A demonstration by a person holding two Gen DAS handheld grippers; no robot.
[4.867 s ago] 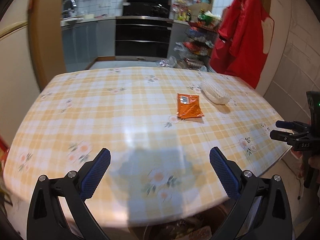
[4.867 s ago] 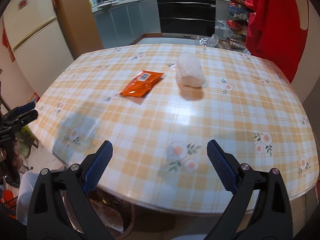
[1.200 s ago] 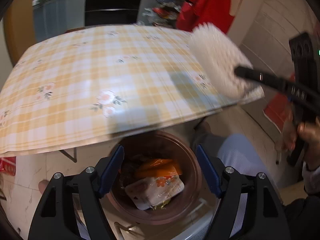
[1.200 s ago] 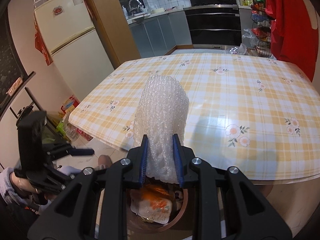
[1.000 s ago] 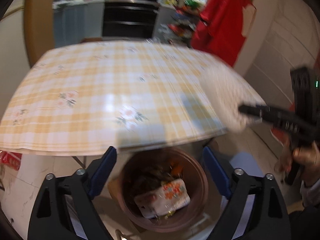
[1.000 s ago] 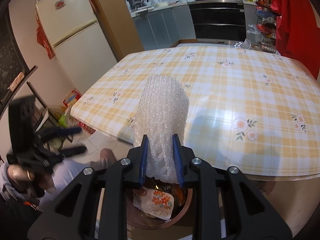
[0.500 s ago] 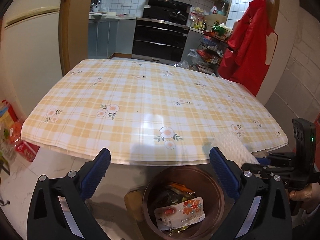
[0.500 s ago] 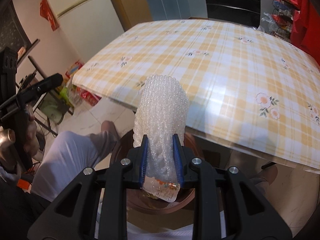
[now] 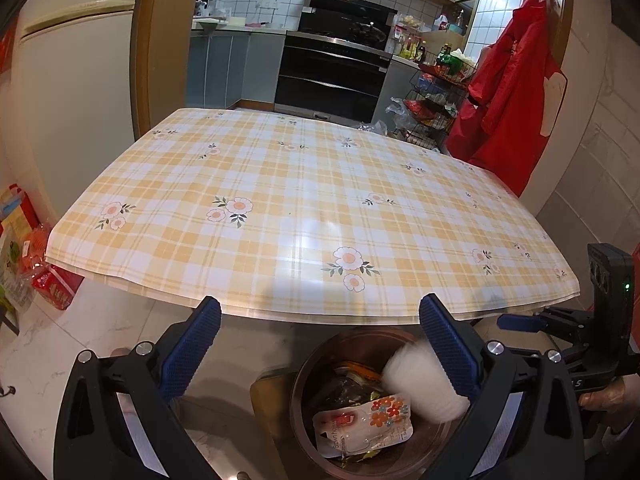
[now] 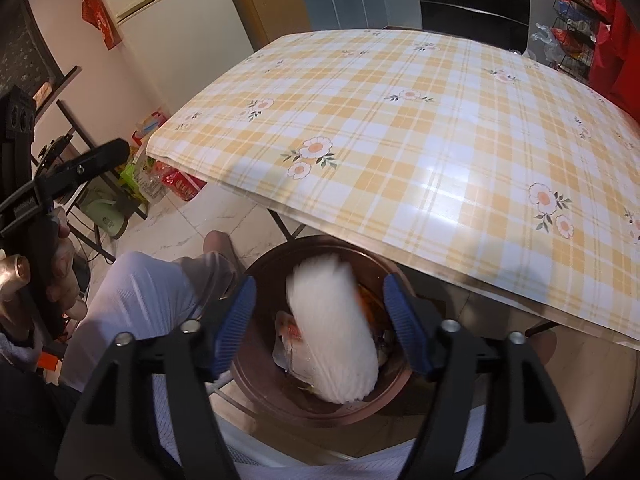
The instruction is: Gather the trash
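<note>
Right gripper [image 10: 316,322] jaws are opening above the bin [image 10: 256,384]; the bubble wrap roll [image 10: 334,330] is dropping free into it, blurred. Left gripper [image 9: 320,350] is hanging wide and empty. Table [image 9: 280,184] beside the bin is showing 0 trash; the task is looking nearly complete.

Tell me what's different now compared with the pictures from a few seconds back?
The orange snack packet and the bubble wrap roll have left the checked tablecloth. The right tongs carried the roll over the brown bin below the table edge; their jaws are now opening and the blurred roll is dropping in. The left tongs stayed open and empty.
</note>
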